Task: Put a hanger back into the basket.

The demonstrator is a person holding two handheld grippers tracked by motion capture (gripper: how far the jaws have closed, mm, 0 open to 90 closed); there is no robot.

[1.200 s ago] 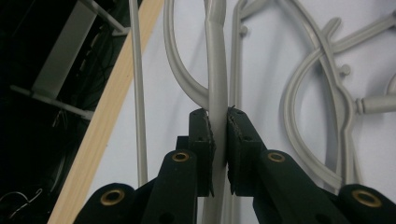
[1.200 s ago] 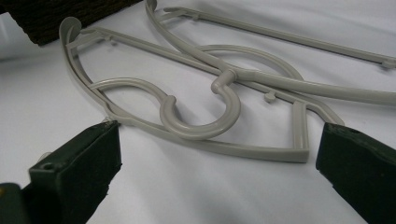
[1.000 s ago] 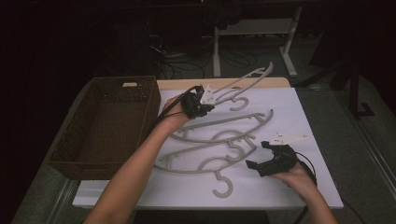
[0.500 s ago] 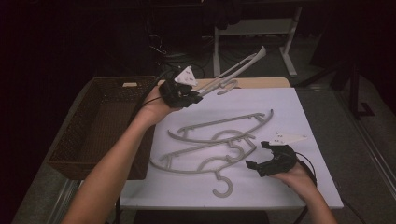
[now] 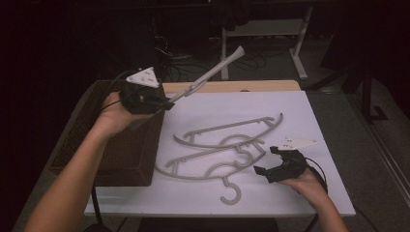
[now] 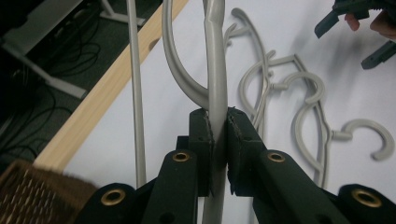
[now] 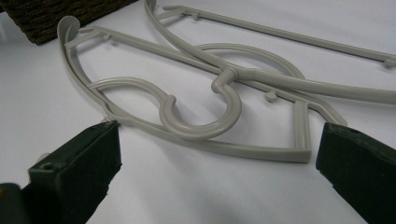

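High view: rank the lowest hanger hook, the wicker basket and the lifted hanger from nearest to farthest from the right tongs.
1. Lowest hanger hook, on the white sheet just left of the right tongs.
2. Wicker basket, across the table at its left edge.
3. Lifted hanger, raised at the far left, clamped in the left tongs.

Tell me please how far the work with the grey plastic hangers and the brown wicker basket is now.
Nothing looks done: no hanger is visible inside the brown wicker basket. In hand: the left gripper is shut on one grey plastic hanger, raised beside the basket. Left: two grey hangers lie overlapped on the white table, with the right gripper open near them.
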